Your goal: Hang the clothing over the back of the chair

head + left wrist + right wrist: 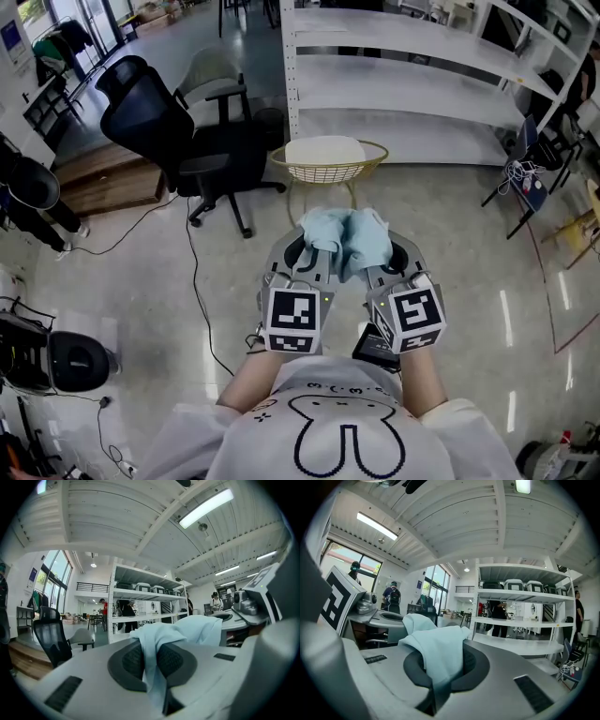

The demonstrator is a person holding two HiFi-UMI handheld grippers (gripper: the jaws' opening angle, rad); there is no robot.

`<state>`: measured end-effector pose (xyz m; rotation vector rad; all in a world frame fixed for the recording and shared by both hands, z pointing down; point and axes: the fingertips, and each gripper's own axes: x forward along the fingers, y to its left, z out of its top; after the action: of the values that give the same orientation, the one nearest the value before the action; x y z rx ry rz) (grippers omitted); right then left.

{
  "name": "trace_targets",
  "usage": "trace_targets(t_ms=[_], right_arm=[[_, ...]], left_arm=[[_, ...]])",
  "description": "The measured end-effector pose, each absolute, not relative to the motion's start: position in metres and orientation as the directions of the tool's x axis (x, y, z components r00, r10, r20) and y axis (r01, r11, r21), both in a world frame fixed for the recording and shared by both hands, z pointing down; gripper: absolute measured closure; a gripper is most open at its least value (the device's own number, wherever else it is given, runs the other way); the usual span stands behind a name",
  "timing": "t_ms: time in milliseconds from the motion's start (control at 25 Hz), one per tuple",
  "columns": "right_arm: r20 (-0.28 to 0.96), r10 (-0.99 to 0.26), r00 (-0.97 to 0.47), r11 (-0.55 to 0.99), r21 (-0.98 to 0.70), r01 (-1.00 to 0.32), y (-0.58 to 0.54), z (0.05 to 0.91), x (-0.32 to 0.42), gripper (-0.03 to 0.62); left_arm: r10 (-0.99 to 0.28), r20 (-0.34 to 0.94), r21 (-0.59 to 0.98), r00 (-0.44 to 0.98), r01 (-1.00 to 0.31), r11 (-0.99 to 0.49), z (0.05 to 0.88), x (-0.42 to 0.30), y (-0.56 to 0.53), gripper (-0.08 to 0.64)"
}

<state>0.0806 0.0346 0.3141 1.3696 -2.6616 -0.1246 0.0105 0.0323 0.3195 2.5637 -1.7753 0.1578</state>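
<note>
A light blue piece of clothing point(345, 239) is bunched between my two grippers, which I hold side by side at chest height. My left gripper point(314, 251) is shut on one part of the cloth point(159, 644), which hangs down between its dark pads. Beside it, my right gripper point(380, 251) is shut on another fold of the same cloth point(436, 653). The black office chair point(155, 122) stands to the far left of the grippers with its mesh back turned toward the left; it also shows at the left edge of the left gripper view as the chair point(51, 637).
A wire basket point(328, 172) with a white cushion stands on a thin stand just beyond the grippers. White shelving point(403, 75) runs along the far right. A grey chair point(214, 75) sits behind the black one. A cable point(192, 281) trails over the floor at left.
</note>
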Motion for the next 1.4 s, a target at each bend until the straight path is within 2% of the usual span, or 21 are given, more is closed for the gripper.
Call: trace_targets(t_ms=[600, 1000, 1400], right_arm=[[0.127, -0.84, -0.527, 0.54, 0.103, -0.835, -0.156, 0.321, 0.045, 0.592], [0.218, -0.826, -0.519, 0.55, 0.116, -0.827, -0.226, 0.354, 0.014, 0.592], [0.253, -0.808, -0.531, 0.578, 0.168, -0.799, -0.29, 0.367, 0.024, 0.591]], left_arm=[[-0.903, 0.139, -0.051, 0.407, -0.908, -0.417, 0.327, -0.027, -0.155, 0.523], [-0.889, 0.185, -0.026, 0.419, -0.902, -0.43, 0.347, -0.05, -0.219, 0.523], [-0.902, 0.235, 0.026, 0.362, -0.93, -0.367, 0.372, -0.062, -0.271, 0.523]])
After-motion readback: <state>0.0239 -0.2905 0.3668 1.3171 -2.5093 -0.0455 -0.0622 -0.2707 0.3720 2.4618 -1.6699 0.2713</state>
